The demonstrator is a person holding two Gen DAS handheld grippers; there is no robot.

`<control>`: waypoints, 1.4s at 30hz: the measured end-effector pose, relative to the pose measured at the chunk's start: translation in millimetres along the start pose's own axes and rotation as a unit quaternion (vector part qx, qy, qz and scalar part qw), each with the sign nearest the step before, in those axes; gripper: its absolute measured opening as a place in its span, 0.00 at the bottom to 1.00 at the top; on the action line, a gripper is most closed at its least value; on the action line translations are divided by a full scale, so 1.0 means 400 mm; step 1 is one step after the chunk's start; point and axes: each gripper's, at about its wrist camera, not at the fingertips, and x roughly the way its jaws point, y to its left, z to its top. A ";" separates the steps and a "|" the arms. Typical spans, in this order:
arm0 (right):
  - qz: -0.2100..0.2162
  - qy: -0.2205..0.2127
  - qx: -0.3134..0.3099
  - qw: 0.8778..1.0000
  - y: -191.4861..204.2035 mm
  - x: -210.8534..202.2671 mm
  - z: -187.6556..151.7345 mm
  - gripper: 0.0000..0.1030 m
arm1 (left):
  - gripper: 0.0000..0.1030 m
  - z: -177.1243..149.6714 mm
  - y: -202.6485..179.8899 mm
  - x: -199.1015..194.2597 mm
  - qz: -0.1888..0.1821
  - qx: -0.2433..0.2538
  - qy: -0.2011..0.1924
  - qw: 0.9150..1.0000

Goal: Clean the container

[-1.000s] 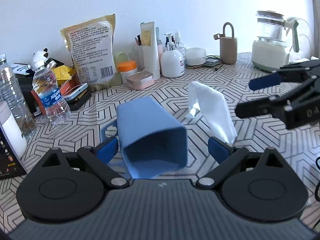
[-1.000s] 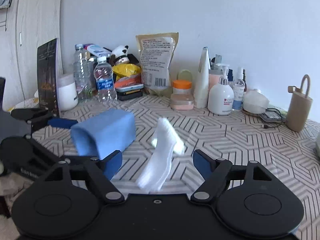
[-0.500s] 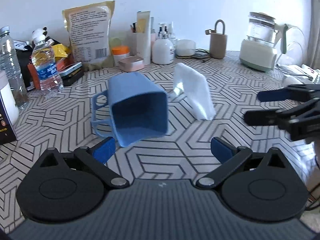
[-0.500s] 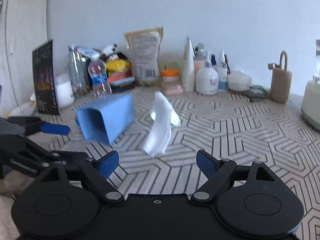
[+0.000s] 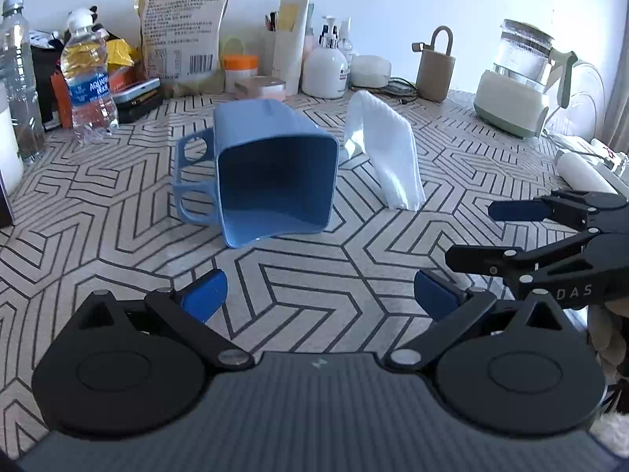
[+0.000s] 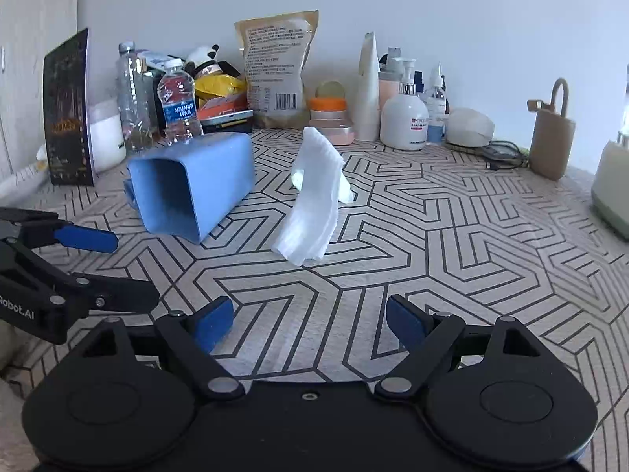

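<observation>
A worktop (image 5: 393,275) covered in a black-and-white geometric pattern, seen from two handheld grippers held low at its near edge. A blue container (image 5: 271,173) lies tipped on its side near the middle of the worktop, its square open mouth facing the near side, toward the cameras, and its closed base pointing to the far wall. Its long axis runs near to far, turned slightly to the left at the far end. A looped handle sticks out on its left side. Just to its right, apart from it, a white cloth (image 5: 387,157) stands folded in a loose tent shape.

The left gripper (image 5: 320,295) has its blue fingers spread wide and holds nothing; the container is beyond them. The right gripper (image 6: 310,320) is also spread wide and empty, with the cloth lying ahead of it.

As for progress, neither the container nor the cloth is held, and the inside of the container looks bare, though whether it has been wiped cannot be told. If cleaning remains, the likely steps are taking the cloth, steadying the container and wiping inside it.

Bottles, a printed pouch and a kettle line the far wall
</observation>
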 end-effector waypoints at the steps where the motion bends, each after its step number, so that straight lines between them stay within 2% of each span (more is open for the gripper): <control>1: -0.004 -0.001 -0.004 1.000 0.004 -0.001 -0.001 0.86 | 1.00 0.000 -0.003 -0.001 0.001 0.004 -0.004 1.000; 5: -0.018 -0.002 -0.019 1.000 0.015 -0.002 -0.002 0.86 | 1.00 -0.002 -0.014 0.003 0.000 0.015 -0.001 1.000; 10: -0.026 0.004 -0.028 0.999 0.020 0.004 0.003 0.86 | 1.00 0.002 -0.026 0.017 0.023 0.024 0.018 0.999; 17: -0.016 0.009 0.001 1.000 -0.001 0.008 0.003 0.86 | 1.00 -0.001 -0.038 0.020 0.033 0.045 0.026 0.998; 27: -0.020 0.010 0.010 1.000 -0.005 0.010 0.000 0.86 | 1.00 0.002 -0.040 0.025 0.047 0.021 0.019 0.998; 42: -0.017 0.012 0.022 1.000 -0.013 0.011 0.000 0.86 | 1.00 0.000 -0.031 0.020 0.037 0.006 0.010 0.999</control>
